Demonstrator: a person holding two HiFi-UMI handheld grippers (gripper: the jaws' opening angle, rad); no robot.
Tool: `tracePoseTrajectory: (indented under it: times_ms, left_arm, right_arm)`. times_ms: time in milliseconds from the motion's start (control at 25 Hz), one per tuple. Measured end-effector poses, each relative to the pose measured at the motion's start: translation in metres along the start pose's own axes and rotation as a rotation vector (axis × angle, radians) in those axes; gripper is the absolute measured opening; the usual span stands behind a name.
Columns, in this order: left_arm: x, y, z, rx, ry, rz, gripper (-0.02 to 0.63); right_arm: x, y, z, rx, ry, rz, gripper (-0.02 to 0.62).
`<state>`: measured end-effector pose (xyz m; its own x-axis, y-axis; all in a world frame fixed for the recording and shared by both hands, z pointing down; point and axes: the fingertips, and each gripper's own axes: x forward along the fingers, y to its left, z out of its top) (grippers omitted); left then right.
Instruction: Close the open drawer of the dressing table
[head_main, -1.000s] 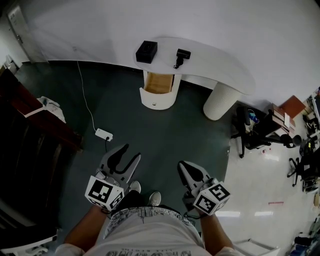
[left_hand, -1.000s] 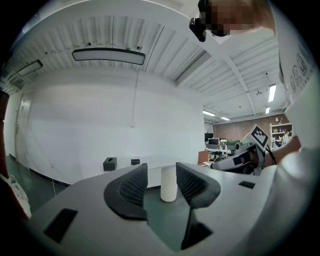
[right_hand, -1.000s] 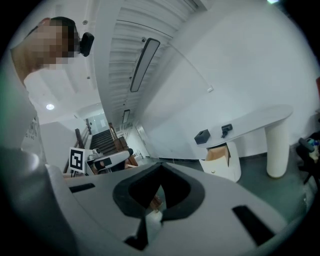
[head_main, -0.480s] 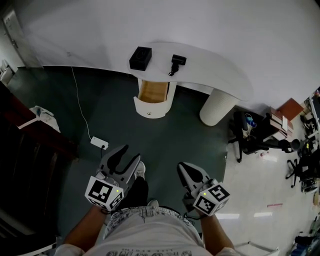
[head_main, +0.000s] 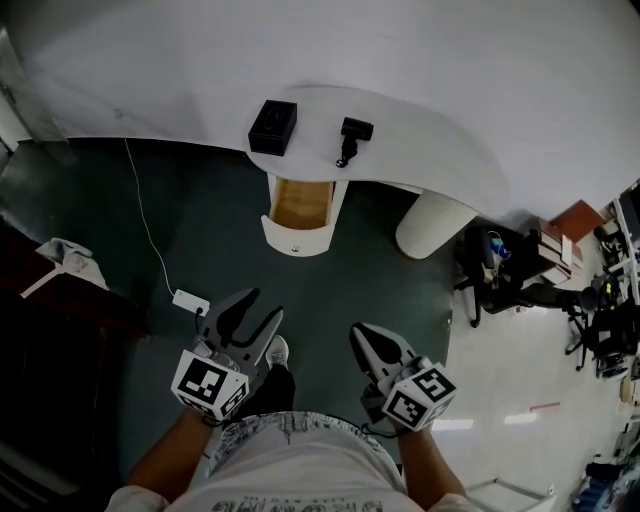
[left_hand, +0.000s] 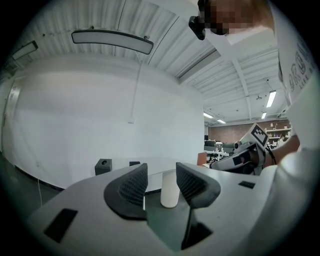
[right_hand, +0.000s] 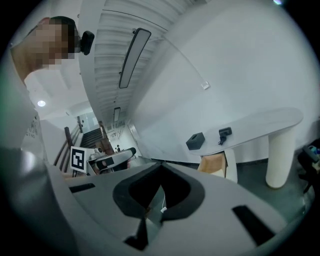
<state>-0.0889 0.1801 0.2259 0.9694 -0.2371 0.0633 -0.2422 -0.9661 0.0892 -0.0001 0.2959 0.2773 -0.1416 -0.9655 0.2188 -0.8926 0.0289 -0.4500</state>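
The white dressing table (head_main: 420, 135) stands against the wall ahead. Its wood-lined drawer (head_main: 300, 205) is pulled open below the top's left part, and its rounded white front (head_main: 296, 240) faces me. The drawer (right_hand: 216, 165) also shows in the right gripper view. My left gripper (head_main: 248, 318) is open and empty, held low and well short of the drawer. My right gripper (head_main: 370, 345) is shut on nothing, level with the left one. In the left gripper view the left gripper (left_hand: 160, 182) points at the table, with its jaws apart. The right gripper (right_hand: 160, 169) has its tips touching.
A black box (head_main: 272, 127) and a small black device (head_main: 352, 132) lie on the tabletop. A thick white leg (head_main: 430, 222) holds up its right end. A power strip (head_main: 190, 300) with a white cable lies on the floor at left. Dark furniture (head_main: 60, 330) is at left, an office chair (head_main: 500, 265) at right.
I have walked closer: the table, drawer and power strip have slid down and left in the head view. Both grippers hold the same pose.
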Motion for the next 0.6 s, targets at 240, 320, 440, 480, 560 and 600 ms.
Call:
tracePoseTrajectory:
  times_ms: [240,320,440,480,560,600]
  left_arm:
    - [0.036,0.063,0.005,-0.007,0.013,-0.018,0.195]
    - [0.047,0.081,0.006,-0.009,0.017,-0.027,0.195]
    - [0.062,0.106,0.008,-0.01,0.025,-0.038,0.193]
    - [0.067,0.114,0.009,-0.01,0.027,-0.042,0.195]
    - [0.076,0.128,0.009,-0.012,0.026,-0.049,0.195]
    - [0.08,0.135,0.008,-0.014,0.025,-0.053,0.195]
  right_arm:
    - [0.063,-0.016,0.024,0.014,0.007,-0.019,0.005]
    - [0.082,-0.022,0.032,0.018,0.009,-0.027,0.005]
    - [0.107,-0.03,0.042,0.028,0.016,-0.04,0.005]
    - [0.115,-0.033,0.045,0.034,0.021,-0.048,0.005]
    - [0.13,-0.037,0.049,0.036,0.023,-0.054,0.006]
    - [0.138,-0.039,0.052,0.032,0.022,-0.052,0.006]
